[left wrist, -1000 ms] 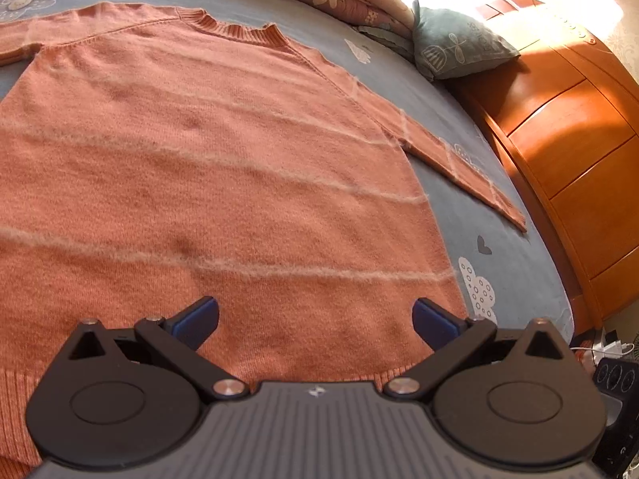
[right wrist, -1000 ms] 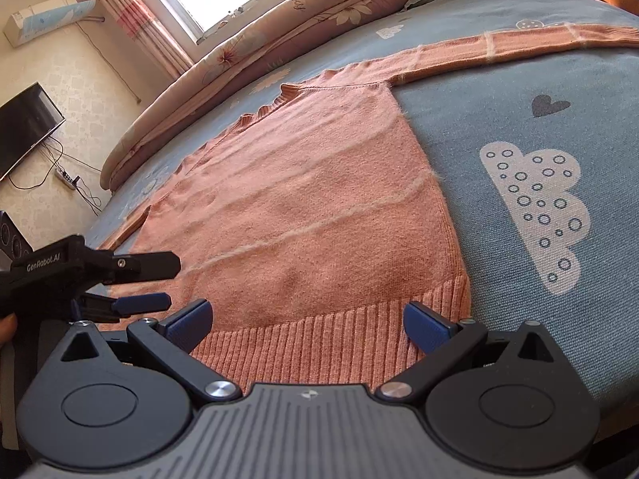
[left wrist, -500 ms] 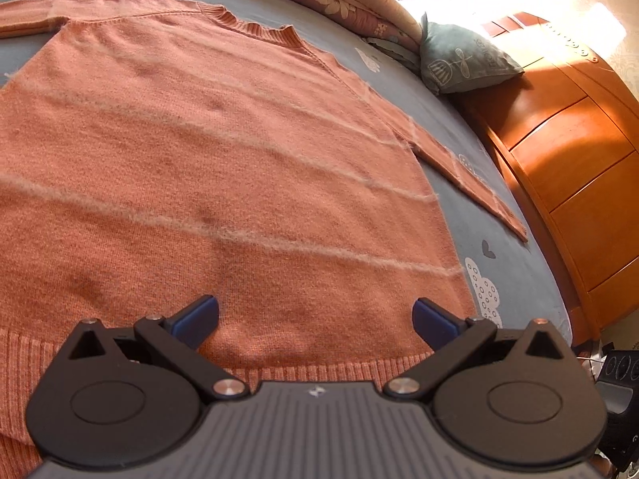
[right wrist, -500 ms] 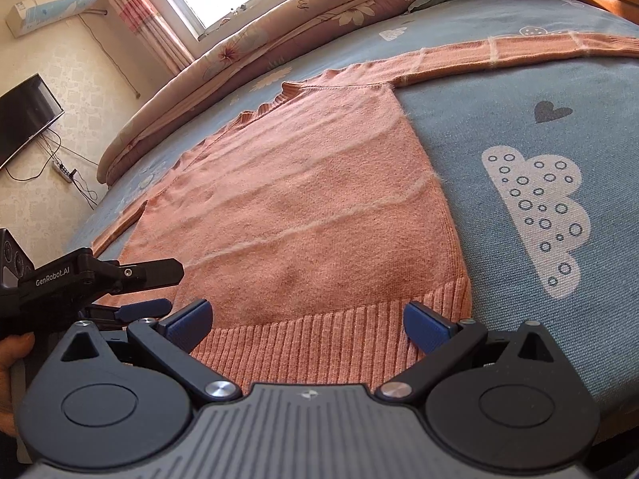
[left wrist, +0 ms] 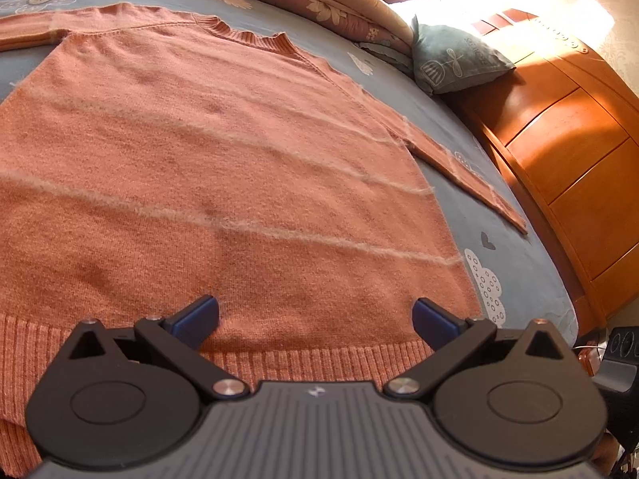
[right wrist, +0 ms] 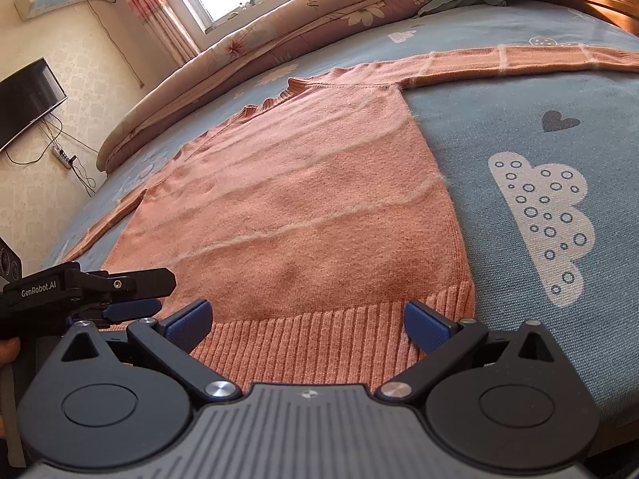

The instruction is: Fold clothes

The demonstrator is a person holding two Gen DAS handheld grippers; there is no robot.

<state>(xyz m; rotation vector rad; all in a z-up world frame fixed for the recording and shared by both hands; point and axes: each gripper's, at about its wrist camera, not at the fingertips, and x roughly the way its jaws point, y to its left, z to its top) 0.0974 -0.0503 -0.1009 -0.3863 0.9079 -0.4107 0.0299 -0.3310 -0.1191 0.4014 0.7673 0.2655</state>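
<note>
An orange knit sweater (left wrist: 223,167) with thin pale stripes lies flat on the blue bed sheet, sleeves spread out to both sides. In the right wrist view the same sweater (right wrist: 303,207) runs from the ribbed hem near me up to the collar. My left gripper (left wrist: 315,315) hovers open over the ribbed hem, nothing between its fingers. My right gripper (right wrist: 307,323) is open above the hem's right part, near the corner. The left gripper (right wrist: 120,291) also shows from the side at the left edge of the right wrist view, just over the hem's left end.
The blue printed sheet (right wrist: 539,207) is bare right of the sweater. A rolled floral quilt (right wrist: 303,24) lines the far side of the bed, with a grey-green pillow (left wrist: 459,60) by the wooden headboard (left wrist: 567,151). A TV (right wrist: 28,99) hangs on the left wall.
Both grippers have drawn back toward the hem, so more of the ribbed band shows beneath them. The left gripper has slid rightward in the right wrist view. Both stay open.
</note>
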